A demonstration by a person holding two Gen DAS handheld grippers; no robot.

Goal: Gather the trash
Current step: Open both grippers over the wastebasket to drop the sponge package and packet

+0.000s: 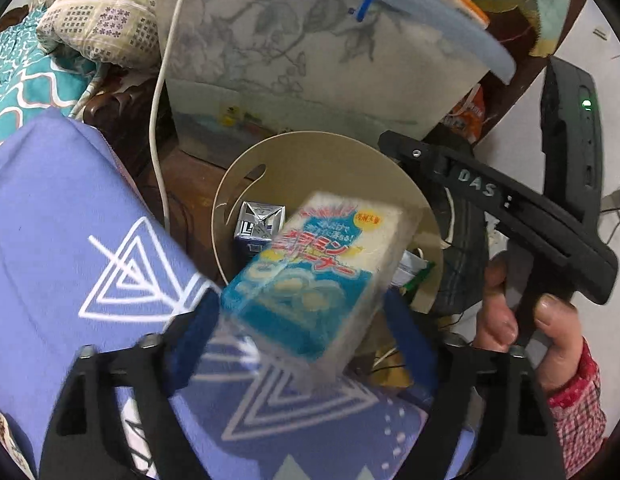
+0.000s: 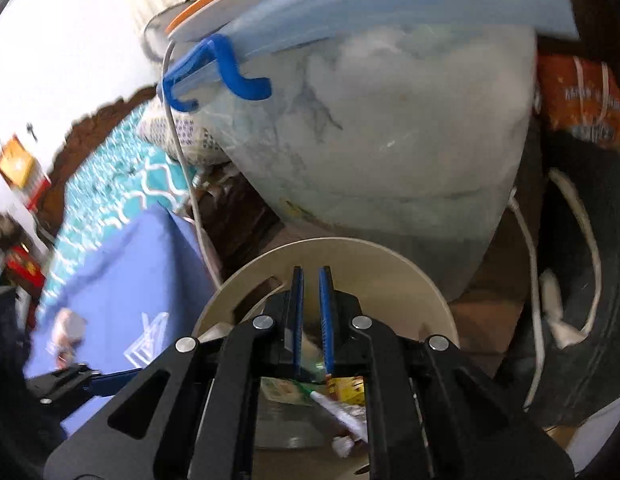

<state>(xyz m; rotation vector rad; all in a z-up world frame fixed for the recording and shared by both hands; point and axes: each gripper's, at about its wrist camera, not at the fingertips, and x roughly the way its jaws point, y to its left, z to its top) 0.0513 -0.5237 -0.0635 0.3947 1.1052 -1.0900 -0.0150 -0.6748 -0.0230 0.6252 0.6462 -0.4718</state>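
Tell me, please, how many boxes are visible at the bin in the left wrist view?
2: a blue-and-white box between the left gripper's fingers, and a small silver-blue carton inside the bin. More may be hidden underneath.

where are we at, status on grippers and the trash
Left gripper open, blue-white packet loose between its fingers over the bin. Right gripper nearly shut, empty, over the bin. Nothing blocking the bin mouth.

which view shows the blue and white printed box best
Left wrist view: the blue and white printed box fills the centre, blurred, over the round beige bin. Right wrist view doesn't show the box.
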